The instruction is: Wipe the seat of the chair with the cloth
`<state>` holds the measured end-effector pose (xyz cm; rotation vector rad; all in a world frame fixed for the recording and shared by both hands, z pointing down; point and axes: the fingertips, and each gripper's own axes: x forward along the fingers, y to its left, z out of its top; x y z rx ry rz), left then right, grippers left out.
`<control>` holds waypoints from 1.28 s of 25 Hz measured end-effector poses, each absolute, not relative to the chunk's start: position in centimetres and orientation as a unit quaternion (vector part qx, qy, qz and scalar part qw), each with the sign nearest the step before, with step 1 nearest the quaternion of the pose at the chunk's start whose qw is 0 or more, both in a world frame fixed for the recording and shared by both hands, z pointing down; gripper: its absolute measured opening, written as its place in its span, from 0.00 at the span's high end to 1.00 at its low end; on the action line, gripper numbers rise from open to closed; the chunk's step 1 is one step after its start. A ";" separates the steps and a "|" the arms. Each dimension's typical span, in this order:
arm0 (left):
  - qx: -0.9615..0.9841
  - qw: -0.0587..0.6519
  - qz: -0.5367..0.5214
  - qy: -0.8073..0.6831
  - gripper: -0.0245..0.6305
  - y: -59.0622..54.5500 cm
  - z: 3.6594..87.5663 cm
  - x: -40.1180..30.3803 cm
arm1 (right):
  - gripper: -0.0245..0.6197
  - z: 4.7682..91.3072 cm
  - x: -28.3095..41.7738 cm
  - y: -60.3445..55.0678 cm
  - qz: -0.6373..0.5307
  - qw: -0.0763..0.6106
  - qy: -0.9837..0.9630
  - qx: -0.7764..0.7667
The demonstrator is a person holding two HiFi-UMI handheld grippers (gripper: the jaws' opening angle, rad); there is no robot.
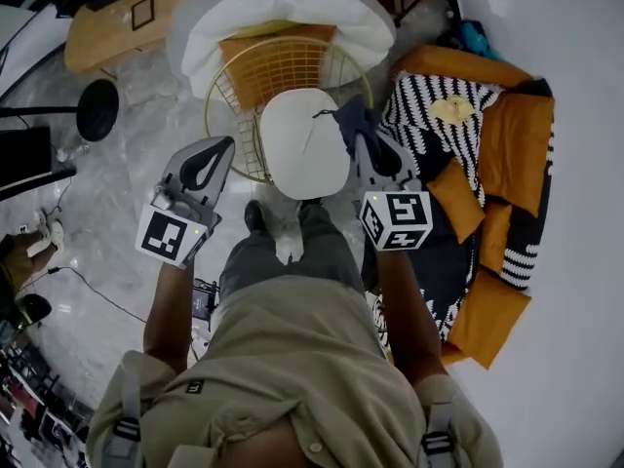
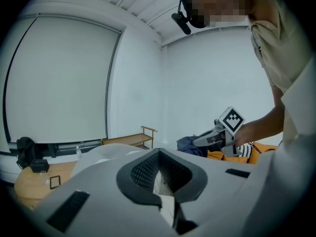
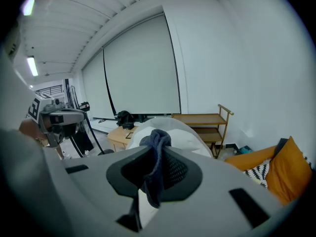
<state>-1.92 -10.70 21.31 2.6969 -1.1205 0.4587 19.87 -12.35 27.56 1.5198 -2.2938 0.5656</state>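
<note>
The chair has a gold wire frame (image 1: 226,115) and a white seat (image 1: 297,149), and stands just ahead of the person's legs in the head view. A dark blue cloth (image 1: 353,120) hangs at the seat's right edge, with my right gripper (image 1: 363,142) shut on it. The right gripper view shows the cloth (image 3: 157,172) bunched between the jaws of that gripper (image 3: 157,149). My left gripper (image 1: 222,146) hovers at the seat's left edge, jaws shut with nothing in them. In the left gripper view, that gripper (image 2: 159,154) has the right gripper (image 2: 217,137) and the cloth (image 2: 190,146) beyond it.
A large white cushion (image 1: 292,13) and an orange pillow (image 1: 263,61) lie behind the chair. Orange and striped cushions (image 1: 487,164) cover the floor at right. A wooden table (image 1: 112,18) and a black round base (image 1: 97,110) stand at left. A wooden shelf (image 3: 207,122) lines the wall.
</note>
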 end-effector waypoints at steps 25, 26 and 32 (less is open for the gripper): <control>0.835 0.256 0.196 -0.446 0.94 -11.5 48.2 -8.0 | 0.88 72.5 19.3 -23.8 0.276 0.349 -0.716 0.539; 0.833 0.259 0.195 -0.448 0.94 -11.2 48.7 -8.2 | 0.88 73.3 19.2 -24.1 0.274 0.356 -0.715 0.536; 0.825 0.266 0.173 -0.468 0.94 -10.7 49.9 -9.8 | 0.88 76.9 14.7 -24.1 0.272 0.388 -0.726 0.498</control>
